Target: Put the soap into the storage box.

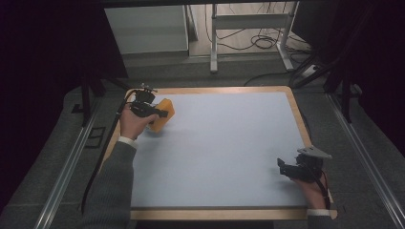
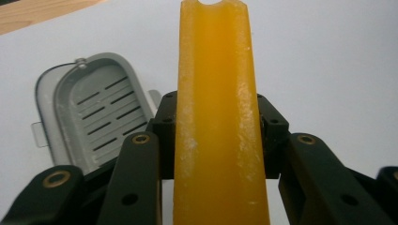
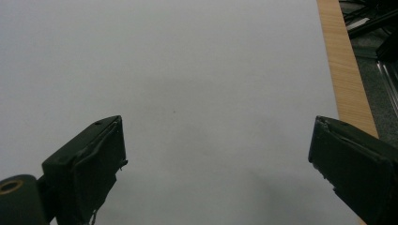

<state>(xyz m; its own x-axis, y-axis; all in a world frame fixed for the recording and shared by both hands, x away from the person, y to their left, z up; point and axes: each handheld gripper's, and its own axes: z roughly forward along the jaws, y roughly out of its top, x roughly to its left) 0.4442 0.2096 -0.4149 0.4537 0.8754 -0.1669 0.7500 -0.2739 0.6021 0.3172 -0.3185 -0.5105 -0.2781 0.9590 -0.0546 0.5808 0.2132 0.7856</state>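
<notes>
An orange-yellow plastic piece (image 1: 164, 114) is held above the far left corner of the pale mat (image 1: 224, 143), with my left gripper (image 1: 157, 113) shut on it. In the left gripper view the orange piece (image 2: 216, 93) stands edge-on between the jaws, with a notch at its top end. On the mat beneath it lies a grey slotted tray (image 2: 89, 117). My right gripper (image 1: 282, 168) rests near the mat's right front corner. Its jaws stand wide apart in the right gripper view, and the gripper (image 3: 218, 140) has nothing between them, just bare mat.
The mat lies on a board with a wooden rim (image 1: 297, 114). Metal rails (image 1: 67, 167) run along both sides of the table. Beyond the far edge are a white frame's legs (image 1: 213, 43) and cables (image 1: 262, 43) on the floor.
</notes>
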